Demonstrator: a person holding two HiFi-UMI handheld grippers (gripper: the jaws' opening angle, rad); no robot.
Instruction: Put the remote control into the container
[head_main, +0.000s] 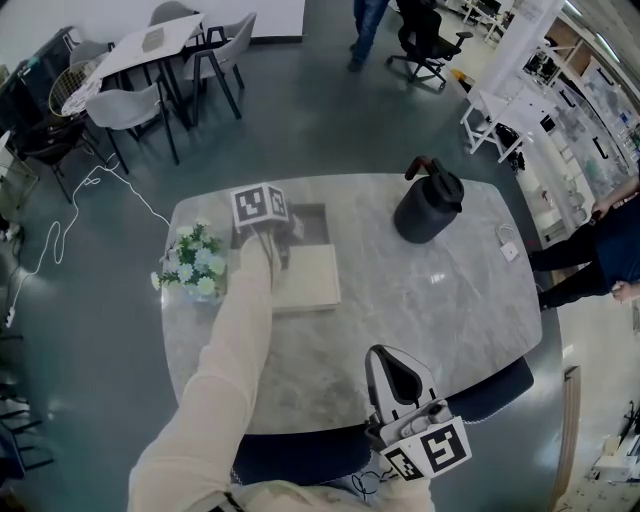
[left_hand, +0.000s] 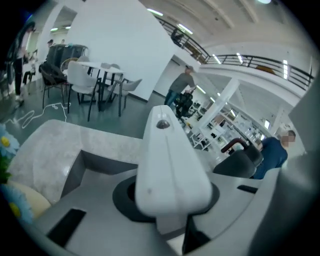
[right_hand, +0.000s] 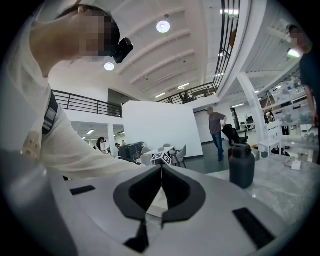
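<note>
A white remote control (left_hand: 167, 155) with a dark tip sticks forward out of my left gripper (left_hand: 169, 197), whose jaws are shut on its sides. In the head view the left gripper (head_main: 283, 240) hangs tilted down over the grey open container (head_main: 312, 222) at the table's far left. The remote itself is hidden there behind the marker cube and my sleeve. A dark grey wall of the container (left_hand: 100, 159) shows behind the remote. My right gripper (head_main: 385, 360) rests near the table's front edge. Its black pads (right_hand: 172, 192) meet with nothing between them.
A beige board (head_main: 310, 282) lies against the container's near side. Flowers (head_main: 195, 262) stand at the table's left edge, a dark jug (head_main: 428, 208) at the back right, and a small white item (head_main: 508, 245) at the far right. Chairs and people are around the table.
</note>
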